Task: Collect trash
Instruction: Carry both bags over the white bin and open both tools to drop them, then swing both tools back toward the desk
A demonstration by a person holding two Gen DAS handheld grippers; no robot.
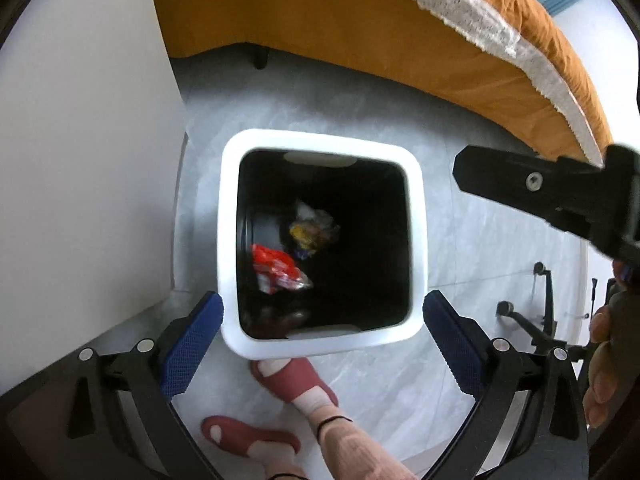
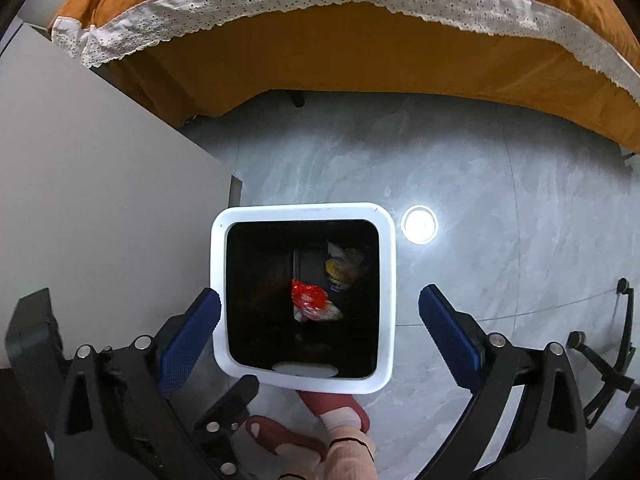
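A white square trash bin (image 1: 418,216) with a black inside stands on the grey floor, seen from above; it also shows in the right wrist view (image 2: 387,280). A red wrapper (image 1: 276,268) and a yellow crumpled wrapper (image 1: 310,232) lie inside it; the right wrist view shows the red wrapper (image 2: 310,298) and the yellow one (image 2: 342,268) too. My left gripper (image 1: 322,344) is open and empty above the bin's near edge. My right gripper (image 2: 318,336) is open and empty above the bin. The right gripper's body (image 1: 560,204) shows at the right of the left wrist view.
A bed with an orange cover (image 2: 340,52) and white lace trim stands behind the bin. A white cabinet (image 2: 80,184) is on the left. The person's feet in red slippers (image 1: 296,384) stand just in front of the bin. A black tripod base (image 2: 608,364) stands at the right.
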